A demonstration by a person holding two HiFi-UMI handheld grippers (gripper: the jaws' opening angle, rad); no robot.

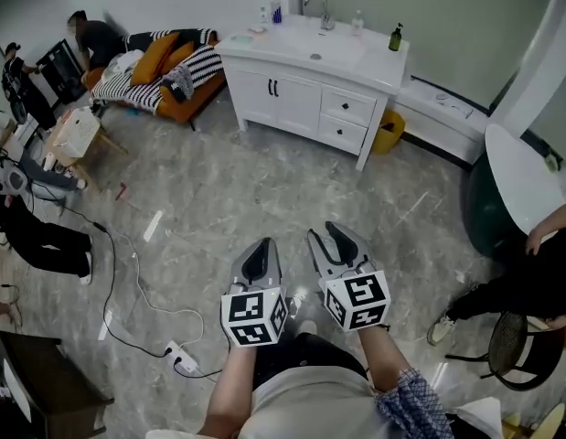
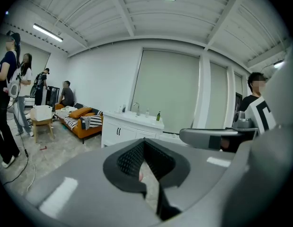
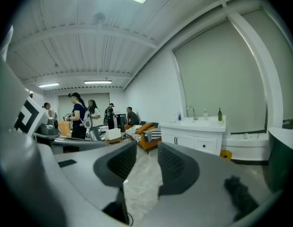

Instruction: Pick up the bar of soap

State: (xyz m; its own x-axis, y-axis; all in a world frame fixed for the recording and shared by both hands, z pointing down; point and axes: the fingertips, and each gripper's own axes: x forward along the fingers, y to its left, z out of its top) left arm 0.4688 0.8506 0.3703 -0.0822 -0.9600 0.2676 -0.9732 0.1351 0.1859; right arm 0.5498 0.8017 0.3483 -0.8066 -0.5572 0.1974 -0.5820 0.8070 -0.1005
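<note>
Closest to the head camera at 6 o'clock, two forearms carry the grippers out over a grey marbled floor (image 1: 228, 190).

Left gripper (image 1: 262, 242): in its own view the pads (image 2: 132, 160) meet at the tips. I see nothing caught between them, only a sliver of floor lower down. Finding: pressed together, empty.

Right gripper (image 1: 330, 236): it sits just beside the left one, on its 3 o'clock side. In its own view the two pads (image 3: 119, 164) stand apart, with bare floor showing through the gap. Finding: spread, empty.

Both grippers point toward 12 o'clock, where a white cabinet (image 1: 301, 99) with a sink top stands well apart from them. On that top I note a tap (image 1: 319, 10), a blue bottle (image 1: 276, 11) at the left rear and a dark bottle (image 1: 395, 37) at the right end.

Bar of soap: I cannot pick it out with certainty. A small pale item (image 1: 256, 30) lies on the left end of the top, just beside the blue bottle, but it is too small to identify.

Other observations: a yellow bin (image 1: 389, 132) sits at the cabinet's right foot. An orange sofa (image 1: 177, 94) with striped covers is at 10 o'clock. A white power strip (image 1: 180, 358) lies on the floor at 7 o'clock. A seated person (image 1: 539, 277) is at 4 o'clock.
</note>
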